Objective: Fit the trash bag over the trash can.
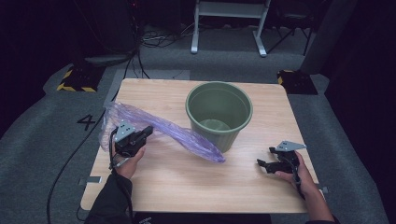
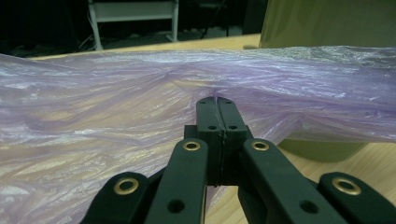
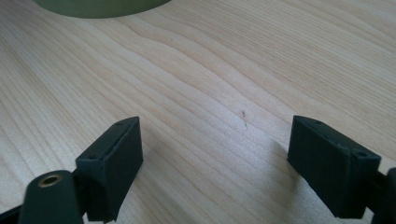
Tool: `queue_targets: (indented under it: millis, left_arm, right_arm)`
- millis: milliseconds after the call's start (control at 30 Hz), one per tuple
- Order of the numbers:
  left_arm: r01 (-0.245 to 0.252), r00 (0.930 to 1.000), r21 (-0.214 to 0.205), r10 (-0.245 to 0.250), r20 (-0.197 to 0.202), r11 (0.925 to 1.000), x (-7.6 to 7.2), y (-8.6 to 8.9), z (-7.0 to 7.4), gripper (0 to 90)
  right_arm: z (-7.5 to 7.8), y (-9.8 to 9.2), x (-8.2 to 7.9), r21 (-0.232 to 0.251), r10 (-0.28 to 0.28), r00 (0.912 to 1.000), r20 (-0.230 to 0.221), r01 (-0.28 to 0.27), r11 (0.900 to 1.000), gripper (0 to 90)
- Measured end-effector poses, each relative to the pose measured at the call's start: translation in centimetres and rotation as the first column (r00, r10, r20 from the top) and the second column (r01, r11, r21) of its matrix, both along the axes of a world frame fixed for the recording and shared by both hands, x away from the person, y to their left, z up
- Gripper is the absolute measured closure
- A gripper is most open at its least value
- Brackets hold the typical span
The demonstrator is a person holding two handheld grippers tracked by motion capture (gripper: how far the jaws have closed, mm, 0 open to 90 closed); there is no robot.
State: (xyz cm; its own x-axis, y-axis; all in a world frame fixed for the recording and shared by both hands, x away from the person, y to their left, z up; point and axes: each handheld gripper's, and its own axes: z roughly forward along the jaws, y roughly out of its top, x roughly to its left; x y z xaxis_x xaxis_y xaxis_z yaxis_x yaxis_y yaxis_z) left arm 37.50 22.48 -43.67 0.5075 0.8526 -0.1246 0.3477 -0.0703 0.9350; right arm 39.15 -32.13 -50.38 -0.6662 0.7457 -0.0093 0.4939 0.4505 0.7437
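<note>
At nine o'clock on the surface [image 1: 177, 182], a purple plastic bag [image 1: 187, 135] is pinched between the pressed-together jaws of the left gripper [image 2: 217, 103]. A green bucket [image 1: 219, 114] is stood just past centre, toward twelve. At four o'clock, the right gripper [image 3: 215, 158] is held with jaws spread.

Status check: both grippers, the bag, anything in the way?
Left gripper shut on bag. Right gripper open, holding nothing, over bare table. Bin upright beside bag.
</note>
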Motion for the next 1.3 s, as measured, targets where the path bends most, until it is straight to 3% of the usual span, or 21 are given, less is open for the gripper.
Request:
queue_targets:
  millis: [433,733,867,1067,1200,1300]
  left_arm:
    - [0.011,0.999,-0.002,-0.011,0.043,0.9999,0.1,-0.6,1.8,89.7]
    - [0.023,0.9964,-0.005,-0.022,0.081,0.9997,0.6,-1.4,4.1,89.7]
    - [0.028,0.9941,-0.017,-0.026,0.105,0.9995,0.4,-1.4,5.0,89.7]
    - [0.029,0.9932,-0.006,-0.028,0.113,0.9996,0.2,-1.7,5.4,89.8]
    - [0.033,0.9932,0.004,-0.033,0.112,0.9995,0.1,-1.9,5.3,89.7]
    - [0.033,0.9937,0.004,-0.034,0.107,0.9994,0.1,-2.1,5.3,89.8]
  right_arm:
    - [0.0,0.0,0.1,0.002,0.005,1.0,-0.002,-0.005,1.0,17.4]
    - [0.0,0.0,0.2,0.0,0.023,0.9997,-0.002,-0.023,0.9997,18.5]
    - [0.7,0.4,-0.1,0.031,0.046,0.9989,-0.005,-0.046,0.9985,21.9]
    - [3.6,2.8,-1.7,0.129,0.128,0.9892,0.071,-0.137,0.9822,24.5]
    - [5.1,5.0,-3.0,0.165,0.18,0.9757,0.125,-0.199,0.966,25.7]
    - [6.1,7.1,-4.1,0.182,0.236,0.9593,0.155,-0.262,0.9476,25.7]
